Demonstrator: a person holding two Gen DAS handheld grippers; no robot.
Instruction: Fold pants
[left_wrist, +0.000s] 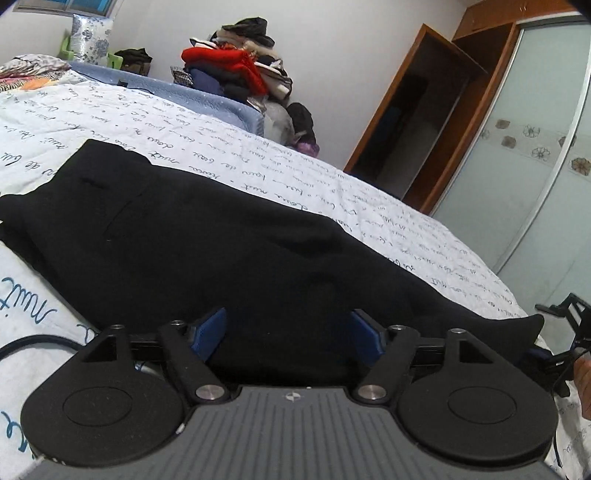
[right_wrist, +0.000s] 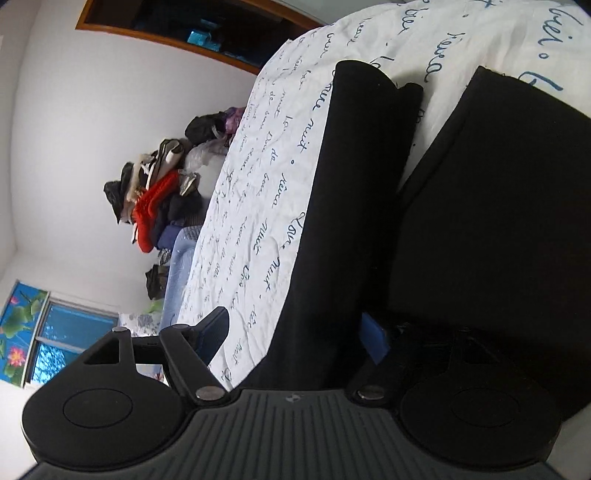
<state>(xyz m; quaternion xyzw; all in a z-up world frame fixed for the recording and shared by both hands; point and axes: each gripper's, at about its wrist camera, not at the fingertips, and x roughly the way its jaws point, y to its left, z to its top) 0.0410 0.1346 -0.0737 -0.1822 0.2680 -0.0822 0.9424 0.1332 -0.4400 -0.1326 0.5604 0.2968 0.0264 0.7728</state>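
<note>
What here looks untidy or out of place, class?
The pants lie fairly flat on the bed, but their near leg end pokes past the bed's edge. Beyond the bed, a clothes heap is piled loosely against the wall. Nothing looks spilled or damaged.

Your right gripper (right_wrist: 291, 332) sits low at the bed, jaws spread wide, the view rolled sideways. Black pants (right_wrist: 351, 206) run up between the fingers: one leg lies long and narrow across the white sheet (right_wrist: 258, 192) with its blue handwriting print, the other (right_wrist: 491, 221) spreads broad on the right, a strip of sheet showing between them. The blue pad (right_wrist: 375, 341) touches the fabric's edge. Past the bed, a heap of clothes (right_wrist: 159, 199) with something red leans at the wall, and a window (right_wrist: 70, 332) shows lower left.
</note>
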